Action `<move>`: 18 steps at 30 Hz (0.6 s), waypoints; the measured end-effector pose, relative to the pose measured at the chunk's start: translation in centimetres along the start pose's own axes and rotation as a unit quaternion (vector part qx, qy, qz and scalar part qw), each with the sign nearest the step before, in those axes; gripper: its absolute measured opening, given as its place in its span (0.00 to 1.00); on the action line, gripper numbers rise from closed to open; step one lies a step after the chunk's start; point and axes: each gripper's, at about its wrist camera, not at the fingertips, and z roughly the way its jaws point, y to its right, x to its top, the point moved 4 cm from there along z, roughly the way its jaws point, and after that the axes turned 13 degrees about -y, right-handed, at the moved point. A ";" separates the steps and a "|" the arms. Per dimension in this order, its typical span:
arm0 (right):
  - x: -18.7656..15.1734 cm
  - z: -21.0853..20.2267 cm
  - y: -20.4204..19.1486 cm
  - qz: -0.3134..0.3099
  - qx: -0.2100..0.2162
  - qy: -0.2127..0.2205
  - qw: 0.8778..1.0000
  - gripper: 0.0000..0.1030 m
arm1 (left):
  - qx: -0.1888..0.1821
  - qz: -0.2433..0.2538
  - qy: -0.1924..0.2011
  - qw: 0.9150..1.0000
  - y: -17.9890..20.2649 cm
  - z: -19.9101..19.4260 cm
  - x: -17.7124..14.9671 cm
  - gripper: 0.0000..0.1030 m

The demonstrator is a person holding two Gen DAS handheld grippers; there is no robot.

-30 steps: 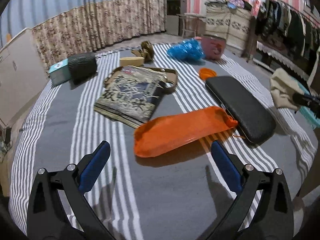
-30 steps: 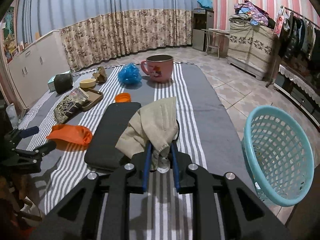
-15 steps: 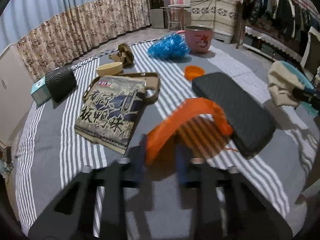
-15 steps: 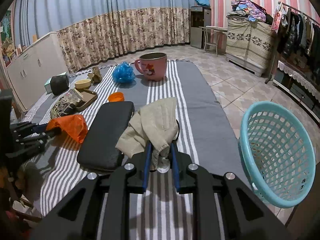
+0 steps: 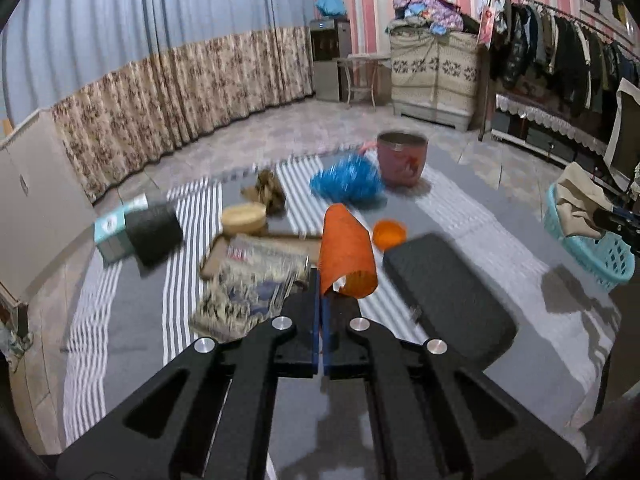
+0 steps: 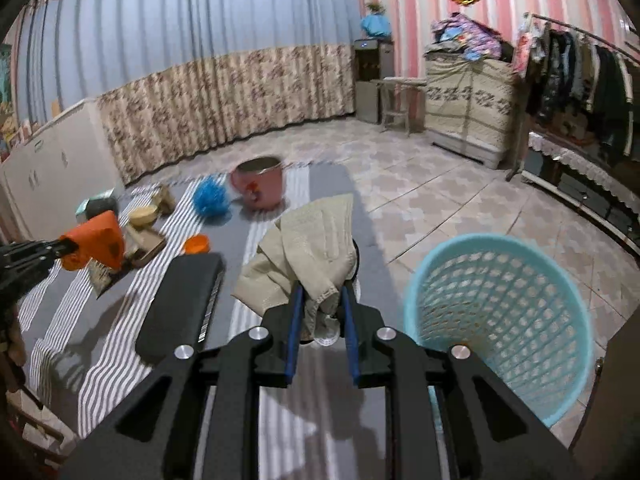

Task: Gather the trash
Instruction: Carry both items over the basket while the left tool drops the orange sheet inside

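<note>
Since a second earlier, when it lay flat on the striped mat (image 5: 188, 216) between the spread fingers, the orange bag (image 5: 348, 252) had come up off the mat: the left gripper (image 5: 320, 280) was clamped tight on its lower edge, and the bag stood up from the fingertips, curled into a loose tube. The printed snack packet (image 5: 248, 284) on the mat carried writing, but motion blur made it unreadable; a label on the teal box (image 5: 114, 226) was likewise too small to make out. The right gripper (image 6: 322, 300) stayed closed on the beige cloth wad (image 6: 308, 248), which bunched above the blue pads, just left of the turquoise basket (image 6: 500, 320) on the tiled floor. A black case (image 6: 180, 300) lay on the mat to the wad's left. Farther back sat the blue plastic bag (image 5: 348, 180), touching the pink pot (image 5: 400, 156).
</note>
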 end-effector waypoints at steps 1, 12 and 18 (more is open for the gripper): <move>0.1 -0.3 0.7 0.005 -0.004 0.004 1.000 0.19 | -0.001 0.002 0.007 1.000 0.3 -0.4 0.4 0.00; -1.1 -2.9 12.0 0.090 -0.109 0.026 0.990 0.19 | -0.054 0.040 0.044 0.997 8.9 -1.8 5.1 0.00; -2.1 -2.7 16.5 0.127 -0.139 0.022 0.982 0.19 | -0.092 0.082 0.056 0.991 16.8 -1.1 6.5 0.00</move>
